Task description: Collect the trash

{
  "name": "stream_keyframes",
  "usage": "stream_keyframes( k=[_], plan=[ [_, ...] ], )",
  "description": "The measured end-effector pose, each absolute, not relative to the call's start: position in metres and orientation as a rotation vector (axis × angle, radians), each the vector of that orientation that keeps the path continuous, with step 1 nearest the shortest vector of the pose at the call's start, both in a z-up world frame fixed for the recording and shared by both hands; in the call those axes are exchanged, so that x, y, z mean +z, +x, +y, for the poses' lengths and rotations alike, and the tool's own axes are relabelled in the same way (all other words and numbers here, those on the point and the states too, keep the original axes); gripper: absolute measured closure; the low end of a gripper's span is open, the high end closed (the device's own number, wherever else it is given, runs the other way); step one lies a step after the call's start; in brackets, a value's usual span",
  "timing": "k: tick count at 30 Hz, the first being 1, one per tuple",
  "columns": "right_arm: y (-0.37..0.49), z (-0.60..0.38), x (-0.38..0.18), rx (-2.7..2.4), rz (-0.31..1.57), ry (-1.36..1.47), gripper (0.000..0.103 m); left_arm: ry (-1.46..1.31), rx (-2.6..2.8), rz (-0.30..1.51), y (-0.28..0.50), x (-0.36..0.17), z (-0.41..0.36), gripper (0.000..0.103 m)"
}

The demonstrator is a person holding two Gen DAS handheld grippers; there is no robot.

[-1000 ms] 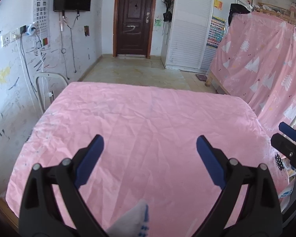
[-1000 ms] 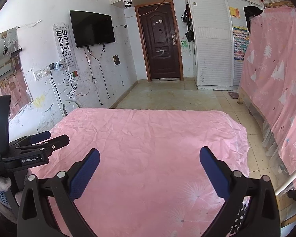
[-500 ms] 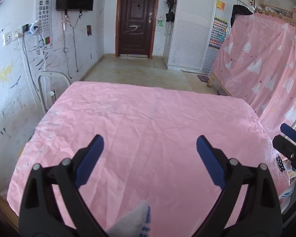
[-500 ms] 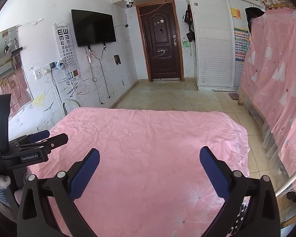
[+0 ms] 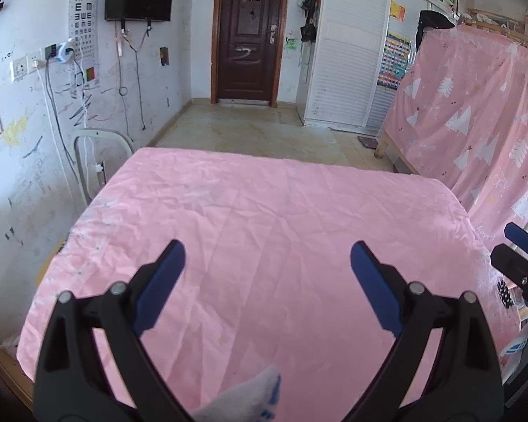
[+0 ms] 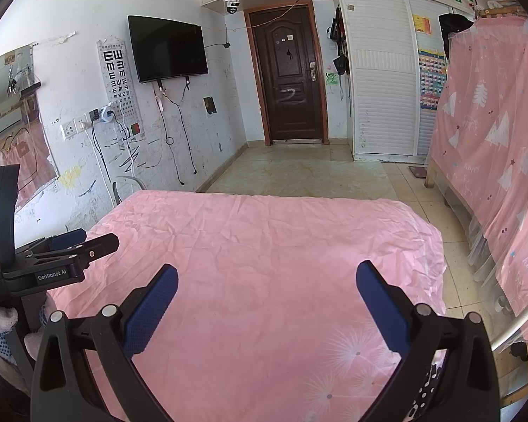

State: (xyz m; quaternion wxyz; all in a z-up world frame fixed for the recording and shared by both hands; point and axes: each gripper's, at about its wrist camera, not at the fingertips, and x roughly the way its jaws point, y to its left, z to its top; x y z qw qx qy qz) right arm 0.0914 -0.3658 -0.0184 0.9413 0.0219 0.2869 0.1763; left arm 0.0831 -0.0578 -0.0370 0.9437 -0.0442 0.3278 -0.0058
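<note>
1. The left gripper (image 5: pixel 267 263) hangs over the near half of a bed spread with a wrinkled pink sheet (image 5: pixel 264 218). Its blue-padded jaws are spread wide with nothing between them. This looks like a ready pose rather than a grasp.

2. The right gripper (image 6: pixel 266 286) is held the same way over the near right part of the sheet, jaws wide apart and empty. In the right wrist view the left gripper shows at the left edge, level with it and well apart. Carrying the two side by side lets both cameras take in the whole bed at once.

3. The trash cannot be found in either view. From the near edge to the far edge and out to both far corners, the sheet shows only creases, a dandelion print at the near right corner and faint specks along the left edge. I cannot tell whether those specks are dirt or print.

4. A grey and blue bit of knit fabric (image 5: pixel 250 399) pokes up at the very bottom of the left wrist view, below the left gripper and at the near edge of the bed. It may be a glove or a sock; too little shows to say.

5. My judgement is that the task is at a search stage, or already done here. The tiled floor (image 6: pixel 299 172) beyond the far edge also looks bare.
</note>
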Motion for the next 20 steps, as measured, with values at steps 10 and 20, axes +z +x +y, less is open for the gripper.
stream_keyframes(
  k=[10, 20],
  plan=[
    [0.0916, -0.3655, -0.0186, 0.359, 0.585, 0.044, 0.011, -0.084, -0.013, 0.666, 0.0833, -0.0358, -0.0572, 0.012],
    [0.0921, -0.3648, -0.0180, 0.359, 0.587, 0.045, 0.011, -0.091, 0.000, 0.659, 0.0836, -0.0343, -0.0575, 0.012]
  ],
)
